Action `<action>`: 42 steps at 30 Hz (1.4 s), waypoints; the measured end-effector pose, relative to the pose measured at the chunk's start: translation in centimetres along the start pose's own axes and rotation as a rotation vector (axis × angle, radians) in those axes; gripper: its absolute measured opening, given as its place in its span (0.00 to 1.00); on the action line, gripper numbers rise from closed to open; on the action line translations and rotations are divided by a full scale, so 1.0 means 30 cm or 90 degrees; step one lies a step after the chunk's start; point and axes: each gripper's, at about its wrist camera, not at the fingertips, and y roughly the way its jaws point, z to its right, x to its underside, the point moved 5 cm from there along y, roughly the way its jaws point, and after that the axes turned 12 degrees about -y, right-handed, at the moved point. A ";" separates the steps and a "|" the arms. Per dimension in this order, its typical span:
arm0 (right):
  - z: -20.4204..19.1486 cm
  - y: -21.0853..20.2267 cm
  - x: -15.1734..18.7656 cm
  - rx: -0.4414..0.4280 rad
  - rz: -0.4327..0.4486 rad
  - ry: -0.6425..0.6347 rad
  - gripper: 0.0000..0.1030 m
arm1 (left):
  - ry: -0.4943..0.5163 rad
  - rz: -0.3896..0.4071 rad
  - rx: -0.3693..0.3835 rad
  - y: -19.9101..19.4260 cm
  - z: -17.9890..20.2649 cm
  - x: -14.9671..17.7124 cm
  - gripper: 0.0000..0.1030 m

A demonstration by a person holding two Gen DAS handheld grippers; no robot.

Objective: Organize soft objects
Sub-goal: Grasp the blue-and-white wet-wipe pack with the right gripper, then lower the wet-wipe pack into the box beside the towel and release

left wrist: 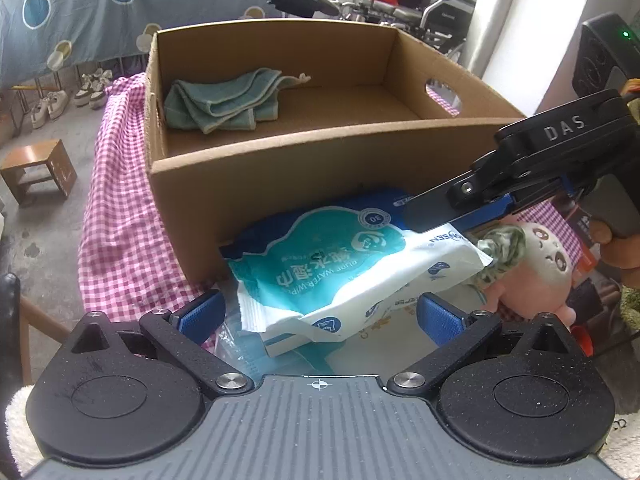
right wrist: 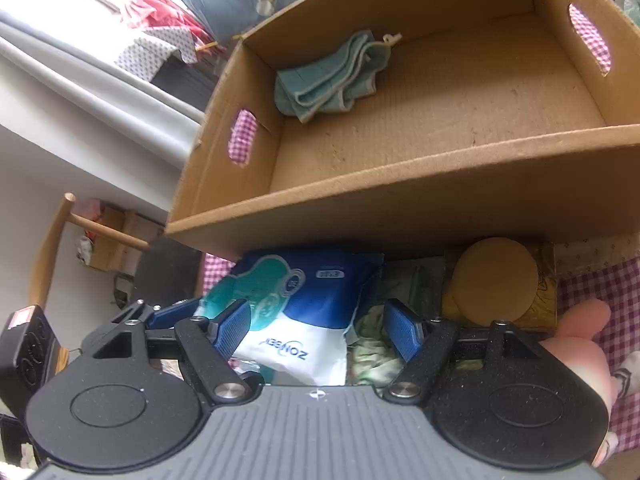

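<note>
Both grippers are poised over the heap of soft things lying against the near wall of the open brown cardboard box [left wrist: 280,168], which sits on a tabletop covered with a pink-and-white checked cloth [left wrist: 120,216]. Inside the box, in its far left corner, lies one folded pale-green towel [left wrist: 220,100]; the rest of the floor is bare.

The left gripper [left wrist: 316,314] has its jaws spread wide, the blue pads on either side of the teal, blue and white soft pack of wet wipes [left wrist: 340,268], gripping nothing. The right gripper [right wrist: 316,330] is likewise wide apart, straddling the pack's white end and a crumpled green-patterned cloth [right wrist: 372,348] beside it, with nothing held. A pink plush toy with a pale face [left wrist: 548,256] lies just to the right, and a flat round yellow pad [right wrist: 496,280] rests against the box wall.

I judge the step in hand to be picking up the wipes pack. To do it well, one gripper should commit while the other keeps clear, since both crowd the same pack. The pack is slack and slippery, so the pads ought to close across its thicker middle, not a loose corner, then lift high enough to clear the box wall before setting it beside the towel.
</note>
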 end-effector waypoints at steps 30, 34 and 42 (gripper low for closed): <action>-0.090 0.089 -0.040 0.026 -0.026 -0.116 0.54 | -0.037 0.027 0.015 -0.020 0.014 -0.019 0.96; -0.116 0.071 -0.039 0.034 -0.014 -0.132 0.54 | -0.037 0.042 0.017 -0.051 0.023 -0.019 0.96; -0.164 0.031 -0.032 0.024 0.012 -0.143 0.54 | -0.040 0.078 0.022 -0.128 0.030 -0.025 0.96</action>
